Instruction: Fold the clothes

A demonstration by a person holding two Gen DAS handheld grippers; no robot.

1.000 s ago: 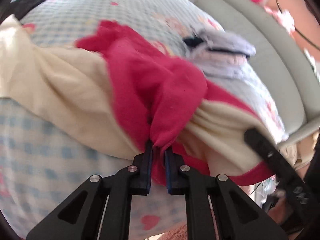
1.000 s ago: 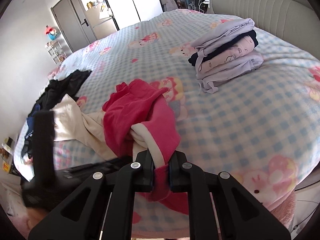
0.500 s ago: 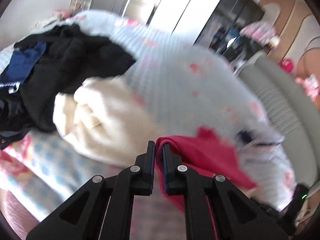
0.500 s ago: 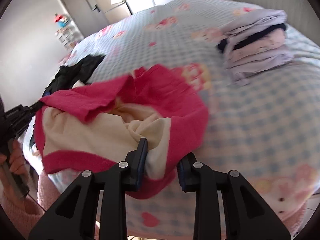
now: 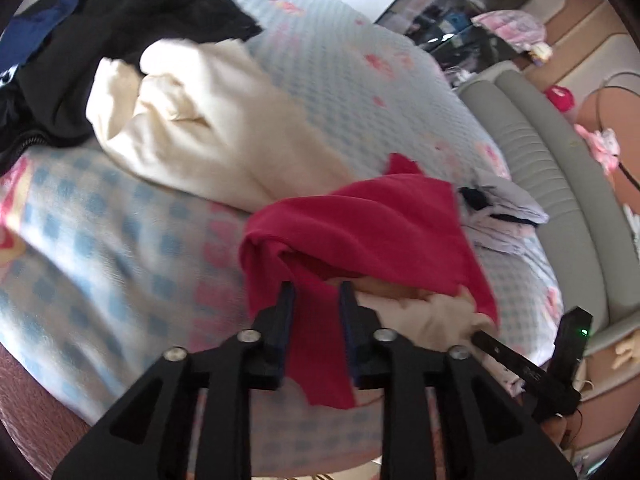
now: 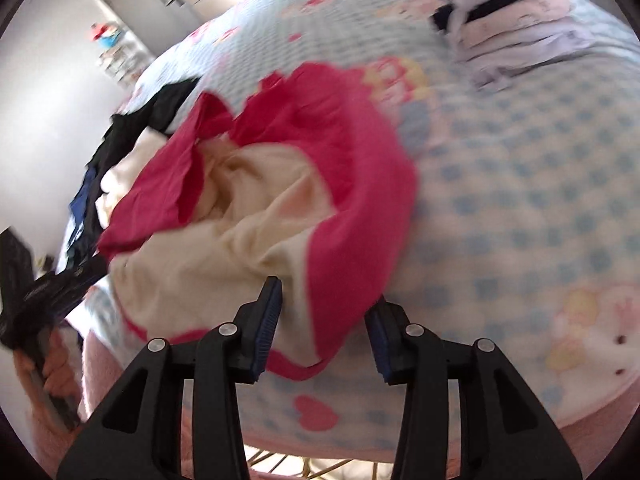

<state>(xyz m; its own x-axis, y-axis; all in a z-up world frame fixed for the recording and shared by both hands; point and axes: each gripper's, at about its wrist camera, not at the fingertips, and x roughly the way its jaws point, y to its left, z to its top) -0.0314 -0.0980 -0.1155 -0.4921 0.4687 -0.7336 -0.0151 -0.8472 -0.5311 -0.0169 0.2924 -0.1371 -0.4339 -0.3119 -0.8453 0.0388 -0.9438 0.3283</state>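
A red and cream garment (image 5: pixel 360 232) lies crumpled near the front edge of the bed, with its cream lining showing in the right wrist view (image 6: pixel 256 216). My left gripper (image 5: pixel 316 306) is at its left end. Its jaws are opening, and a red fold hangs loosely between the pads. My right gripper (image 6: pixel 324 302) is at the right end, jaws opening wide, with the red hem and cream cloth lying slack between them. The right gripper's black body (image 5: pixel 520 364) shows at the lower right of the left wrist view.
A second cream garment (image 5: pixel 200 120) and a heap of black and blue clothes (image 5: pixel 100 40) lie to the left on the blue checked blanket (image 6: pixel 540 200). A stack of folded clothes (image 6: pixel 512 28) sits farther back right. The grey padded headboard (image 5: pixel 560 184) borders the bed.
Both grippers' jaws have parted from a tight pinch on the red garment. The garment has spread out sideways and sunk onto the blanket. The left gripper has swung away to the left.
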